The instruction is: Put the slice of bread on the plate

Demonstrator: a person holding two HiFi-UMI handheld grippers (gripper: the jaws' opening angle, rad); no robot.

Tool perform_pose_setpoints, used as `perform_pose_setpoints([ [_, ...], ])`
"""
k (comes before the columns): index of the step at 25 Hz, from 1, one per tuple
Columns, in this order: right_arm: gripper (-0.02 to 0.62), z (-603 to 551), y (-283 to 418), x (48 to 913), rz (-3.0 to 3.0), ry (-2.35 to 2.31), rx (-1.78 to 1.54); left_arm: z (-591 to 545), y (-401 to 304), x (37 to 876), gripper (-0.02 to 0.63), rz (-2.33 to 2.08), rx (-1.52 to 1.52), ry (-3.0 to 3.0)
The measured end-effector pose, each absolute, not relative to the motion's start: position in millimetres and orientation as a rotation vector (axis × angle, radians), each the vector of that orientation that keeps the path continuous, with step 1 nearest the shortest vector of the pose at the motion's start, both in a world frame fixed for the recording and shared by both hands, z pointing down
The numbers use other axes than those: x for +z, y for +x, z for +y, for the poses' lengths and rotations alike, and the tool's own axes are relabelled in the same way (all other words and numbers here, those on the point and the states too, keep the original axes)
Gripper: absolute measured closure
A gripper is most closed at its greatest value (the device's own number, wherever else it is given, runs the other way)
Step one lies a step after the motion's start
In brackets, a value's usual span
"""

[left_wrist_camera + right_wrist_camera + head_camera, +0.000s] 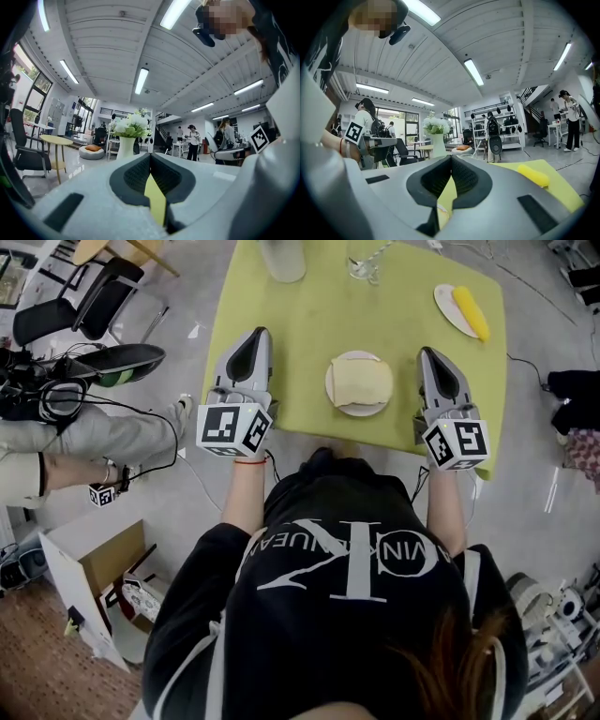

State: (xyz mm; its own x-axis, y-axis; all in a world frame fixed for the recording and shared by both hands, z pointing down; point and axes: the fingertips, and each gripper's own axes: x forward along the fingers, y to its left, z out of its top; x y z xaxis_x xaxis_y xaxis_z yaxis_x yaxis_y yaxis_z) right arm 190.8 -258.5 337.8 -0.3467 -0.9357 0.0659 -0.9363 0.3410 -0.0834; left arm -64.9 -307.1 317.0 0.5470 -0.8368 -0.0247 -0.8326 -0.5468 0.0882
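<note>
A yellow-green tabletop stands on an office floor. Bread lies on the plate, between the left gripper and the right gripper. Both grippers' fingers are closed and empty.

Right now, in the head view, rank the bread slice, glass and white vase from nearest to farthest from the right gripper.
1. bread slice, just left of the right gripper.
2. glass, at the table's far edge.
3. white vase, farther left.
</note>
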Motion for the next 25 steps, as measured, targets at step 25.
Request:
perform_pose_setpoints([
  [25,0.594,-267,175,328,-2.608,1.790,0.140,-314,-84,312,0.597,-1.493,-0.106,2.691],
])
